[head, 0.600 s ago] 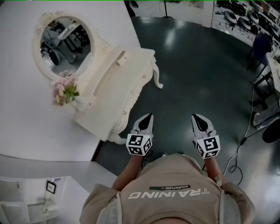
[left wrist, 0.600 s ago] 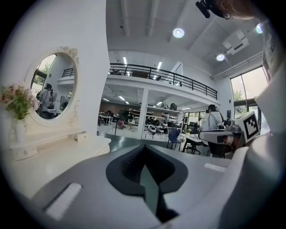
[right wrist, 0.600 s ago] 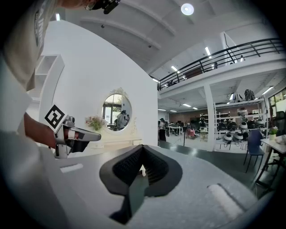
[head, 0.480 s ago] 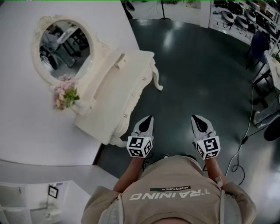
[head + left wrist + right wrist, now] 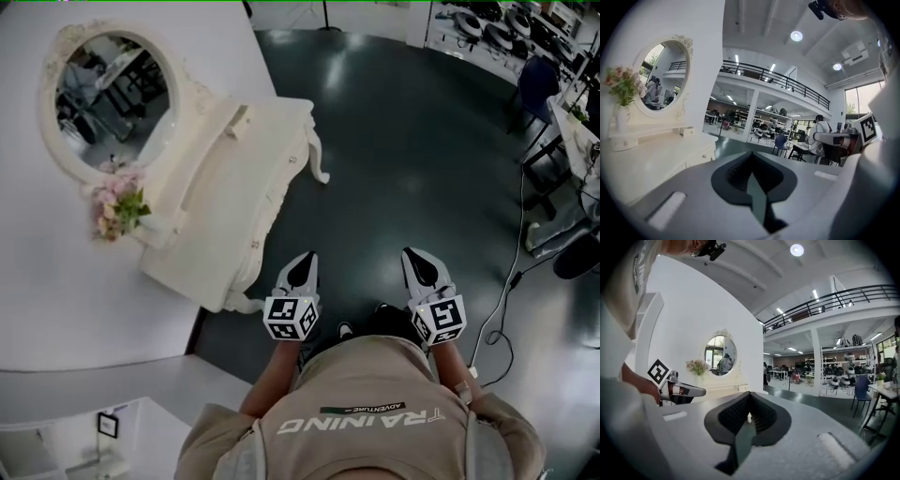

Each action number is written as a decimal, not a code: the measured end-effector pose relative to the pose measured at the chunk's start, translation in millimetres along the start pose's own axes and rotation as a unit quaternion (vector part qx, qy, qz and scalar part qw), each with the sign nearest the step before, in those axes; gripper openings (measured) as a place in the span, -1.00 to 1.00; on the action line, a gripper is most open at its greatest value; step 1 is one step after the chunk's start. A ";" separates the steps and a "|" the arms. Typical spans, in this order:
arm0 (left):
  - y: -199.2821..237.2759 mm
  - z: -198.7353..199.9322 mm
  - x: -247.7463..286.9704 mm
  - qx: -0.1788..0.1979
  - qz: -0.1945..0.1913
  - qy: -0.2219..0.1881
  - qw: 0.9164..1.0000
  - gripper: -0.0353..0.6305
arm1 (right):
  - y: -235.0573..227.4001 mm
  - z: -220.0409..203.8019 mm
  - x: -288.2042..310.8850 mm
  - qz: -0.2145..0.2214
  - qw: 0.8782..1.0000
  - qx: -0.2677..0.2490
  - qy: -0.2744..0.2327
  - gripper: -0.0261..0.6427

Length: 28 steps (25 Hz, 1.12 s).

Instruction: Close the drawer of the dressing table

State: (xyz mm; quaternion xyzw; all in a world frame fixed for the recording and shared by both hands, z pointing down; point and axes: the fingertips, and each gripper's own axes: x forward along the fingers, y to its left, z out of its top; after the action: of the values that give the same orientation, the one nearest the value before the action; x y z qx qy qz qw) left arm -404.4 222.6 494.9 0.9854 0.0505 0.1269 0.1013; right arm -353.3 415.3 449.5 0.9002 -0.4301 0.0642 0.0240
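Note:
A cream dressing table (image 5: pixel 246 192) with an oval mirror (image 5: pixel 105 92) stands against the white wall, ahead and to my left. A small drawer (image 5: pixel 236 121) on its raised shelf sticks out a little; it also shows in the left gripper view (image 5: pixel 686 131). Two knobbed front drawers (image 5: pixel 291 161) look flush. My left gripper (image 5: pixel 305 262) is shut and holds nothing, hanging over the floor just right of the table's near corner. My right gripper (image 5: pixel 418 259) is also shut and empty, level with it further right. Neither touches the table.
A vase of pink flowers (image 5: pixel 116 206) sits on the shelf's near end. The table's curved leg (image 5: pixel 319 169) juts onto the dark floor (image 5: pixel 412 141). Cables (image 5: pixel 511 309), a chair (image 5: pixel 534 89) and desks line the right side. A white ledge (image 5: pixel 94 375) lies lower left.
The table and mirror have slid up and left in the head view. Both grippers stay shut in front of the torso, side by side.

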 end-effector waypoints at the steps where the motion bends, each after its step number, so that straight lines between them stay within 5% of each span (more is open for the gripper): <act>1: 0.9 -2.4 0.9 -0.004 0.000 0.000 1.000 -0.84 | 0.2 -0.9 0.2 -0.001 1.000 -0.002 0.004 -0.92; 8: 15.9 -11.1 23.1 -0.036 0.006 0.002 0.999 -0.84 | -10.8 -4.6 26.3 -0.003 1.000 -0.011 0.029 -0.92; 18: 37.7 24.6 80.5 0.002 0.037 0.013 0.999 -0.84 | -53.9 -6.0 108.4 0.045 0.998 0.044 0.009 -0.92; 28: 48.1 76.5 176.3 0.030 0.083 -0.001 0.996 -0.84 | -137.9 11.4 188.1 0.095 0.995 0.035 -0.008 -0.92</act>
State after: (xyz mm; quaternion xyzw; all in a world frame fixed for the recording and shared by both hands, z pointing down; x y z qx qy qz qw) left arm -211.2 183.5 474.9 0.9889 -0.0274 0.1325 0.0609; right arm -128.1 355.9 465.5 0.8560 -0.5114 0.0738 -0.0176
